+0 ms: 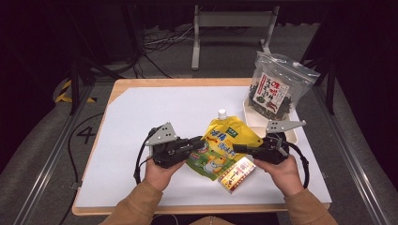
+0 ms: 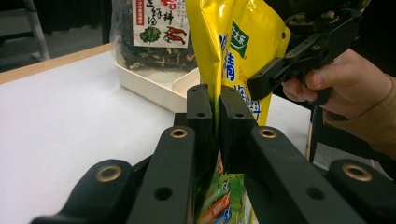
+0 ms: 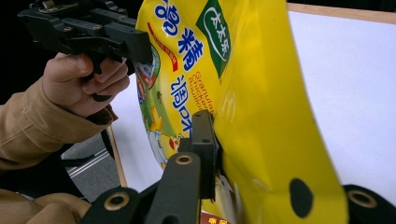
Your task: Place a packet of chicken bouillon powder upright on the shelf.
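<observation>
We have the yellow pouch (image 1: 220, 147) pinched from both sides. Our left claw (image 2: 215, 126) is clamped tight on its left edge, the film squeezed thin between the pads, and our right claw (image 1: 240, 149) is closed on the opposite edge. Holding two edges probably keeps the soft pouch stretched and steady, so it cannot sag or fold. It sits over the front middle of the counter (image 1: 141, 112), its white cap (image 1: 221, 113) pointing away from us. A small red and yellow box (image 1: 237, 174) lies just beside its lower right corner, crowding that side. The tray (image 1: 292, 133) with the dark snack bag (image 1: 274, 86) stands near the right rear. The left half of the counter offers the open room.
</observation>
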### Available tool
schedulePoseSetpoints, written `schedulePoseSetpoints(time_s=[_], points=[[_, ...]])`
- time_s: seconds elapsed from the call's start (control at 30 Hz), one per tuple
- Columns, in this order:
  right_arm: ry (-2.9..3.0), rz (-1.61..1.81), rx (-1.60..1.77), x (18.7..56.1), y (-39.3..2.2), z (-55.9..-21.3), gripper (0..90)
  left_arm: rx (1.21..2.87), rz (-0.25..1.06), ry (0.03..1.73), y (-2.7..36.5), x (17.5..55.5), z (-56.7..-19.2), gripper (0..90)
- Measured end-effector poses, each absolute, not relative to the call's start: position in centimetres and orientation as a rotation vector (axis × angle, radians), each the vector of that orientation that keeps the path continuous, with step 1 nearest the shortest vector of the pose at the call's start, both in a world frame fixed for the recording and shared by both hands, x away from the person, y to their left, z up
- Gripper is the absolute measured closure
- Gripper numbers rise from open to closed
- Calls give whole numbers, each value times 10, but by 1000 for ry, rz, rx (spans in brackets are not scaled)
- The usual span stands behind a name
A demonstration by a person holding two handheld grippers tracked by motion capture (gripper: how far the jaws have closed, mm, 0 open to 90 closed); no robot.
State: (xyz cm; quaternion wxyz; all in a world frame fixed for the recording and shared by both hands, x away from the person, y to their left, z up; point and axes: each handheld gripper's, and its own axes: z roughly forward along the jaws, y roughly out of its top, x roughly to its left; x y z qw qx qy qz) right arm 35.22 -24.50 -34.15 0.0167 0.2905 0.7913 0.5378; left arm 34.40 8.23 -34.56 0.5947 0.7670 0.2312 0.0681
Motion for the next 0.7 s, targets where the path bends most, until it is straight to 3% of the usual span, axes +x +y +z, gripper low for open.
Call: schedulePoseSetpoints(time_s=[0.7], points=[[2452,1524,792,340,-241,-312,859,1792,148,540,84,347,-346,777]])
